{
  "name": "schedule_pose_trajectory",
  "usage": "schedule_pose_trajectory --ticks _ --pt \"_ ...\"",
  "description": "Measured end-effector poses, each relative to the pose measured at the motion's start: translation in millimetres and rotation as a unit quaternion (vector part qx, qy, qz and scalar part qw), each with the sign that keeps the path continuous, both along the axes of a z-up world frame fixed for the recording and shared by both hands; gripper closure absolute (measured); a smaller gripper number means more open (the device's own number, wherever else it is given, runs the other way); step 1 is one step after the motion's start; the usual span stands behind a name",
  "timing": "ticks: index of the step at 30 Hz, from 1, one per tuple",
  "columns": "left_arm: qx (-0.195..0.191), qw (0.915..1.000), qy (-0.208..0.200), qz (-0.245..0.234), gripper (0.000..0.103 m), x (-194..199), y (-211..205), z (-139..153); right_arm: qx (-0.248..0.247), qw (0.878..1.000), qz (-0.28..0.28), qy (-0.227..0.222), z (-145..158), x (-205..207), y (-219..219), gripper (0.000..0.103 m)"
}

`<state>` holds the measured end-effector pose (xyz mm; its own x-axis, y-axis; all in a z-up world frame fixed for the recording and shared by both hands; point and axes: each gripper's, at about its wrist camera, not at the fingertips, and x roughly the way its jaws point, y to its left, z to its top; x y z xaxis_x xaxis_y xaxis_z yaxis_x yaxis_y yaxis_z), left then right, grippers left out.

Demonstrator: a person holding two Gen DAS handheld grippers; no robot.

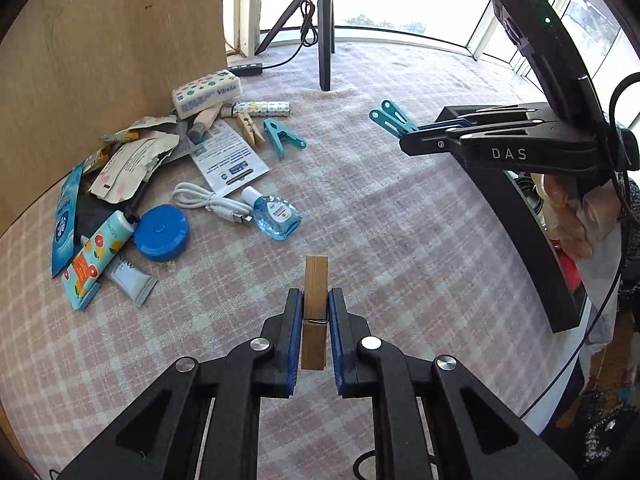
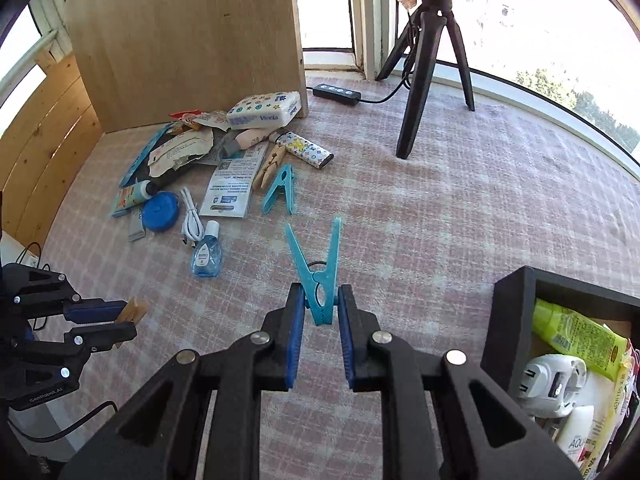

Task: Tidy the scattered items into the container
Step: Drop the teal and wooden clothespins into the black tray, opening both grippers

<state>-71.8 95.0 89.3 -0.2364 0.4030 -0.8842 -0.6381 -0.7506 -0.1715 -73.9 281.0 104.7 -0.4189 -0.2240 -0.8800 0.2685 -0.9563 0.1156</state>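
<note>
We grip a wooden peg [image 1: 315, 312] in the left gripper [image 1: 315, 322] and a blue peg [image 2: 319, 280] in the right gripper [image 2: 319, 316]; either thin clip could twist loose before reaching the container [image 2: 508, 320]

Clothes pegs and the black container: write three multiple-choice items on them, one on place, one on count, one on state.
1. In the right wrist view, where is the black container?
A. lower right
B. upper left
C. behind the tripod

2. How many clothes pegs still lie on the cloth near the clutter?
A. none
B. two
C. five

3. What is the left gripper doing?
A. open over the cloth
B. shut on a bottle
C. shut on a wooden peg

Key: 1 A, its corner sits at the lower right with packets inside. 2 B, a wooden peg on the cloth and a teal peg on the cloth lie side by side. 3 C, its jaws clamp the held wooden peg; the right gripper clamps the held teal peg.
</note>
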Motion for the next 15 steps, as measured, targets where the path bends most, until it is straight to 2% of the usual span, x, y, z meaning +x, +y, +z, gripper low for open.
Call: schedule_pose_trajectory --ticks 7,15 --pt "0.040 0.9964 0.005 -0.075 0.091 10 99 21 0.005 0.994 -0.108 0.025 30 41 101 0.086" --pt "0.073 0.9836 -0.003 -0.165 0.091 51 204 47 0.025 0.969 -0.247 0.020 42 106 232 0.086"
